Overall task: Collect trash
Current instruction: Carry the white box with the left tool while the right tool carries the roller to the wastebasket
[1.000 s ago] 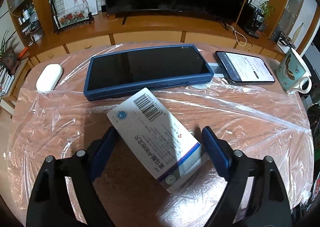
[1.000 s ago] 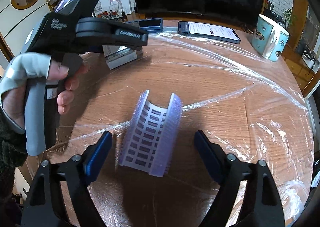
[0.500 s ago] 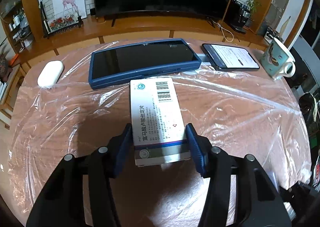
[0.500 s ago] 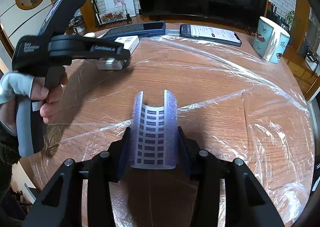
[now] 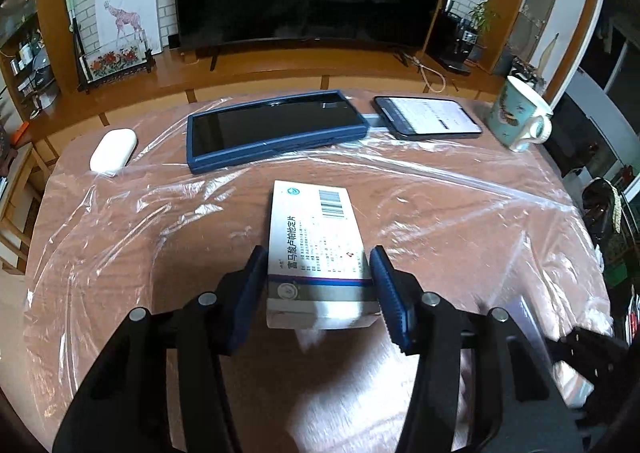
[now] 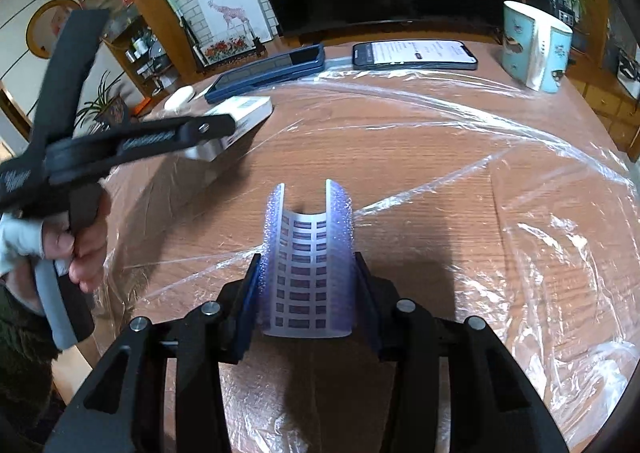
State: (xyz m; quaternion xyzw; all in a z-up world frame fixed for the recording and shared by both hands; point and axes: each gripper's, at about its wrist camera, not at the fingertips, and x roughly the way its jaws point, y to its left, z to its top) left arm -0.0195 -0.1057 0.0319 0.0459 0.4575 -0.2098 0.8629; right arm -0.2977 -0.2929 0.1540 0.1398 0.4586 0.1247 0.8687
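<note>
My left gripper [image 5: 318, 285] is shut on a white medicine box [image 5: 316, 245] with a barcode and blue stripe, held above the wooden table [image 5: 460, 221]. The box also shows in the right wrist view [image 6: 236, 119], clamped by the left gripper [image 6: 208, 133]. My right gripper [image 6: 306, 293] is shut on a curled, purple-tinted blister sheet [image 6: 306, 257], bent into a U between the jaws and lifted off the table.
Clear plastic film [image 6: 540, 253] covers the table. At the back lie a blue-cased tablet [image 5: 276, 127], a lit phone [image 5: 428, 119], a white oval case [image 5: 112, 149] and a teal mug [image 5: 520, 113]. A TV stands beyond.
Both grippers went from open around their items to shut on them. The left straightened and lifted the box toward me; the right squeezed the blister sheet narrower and raised it.
</note>
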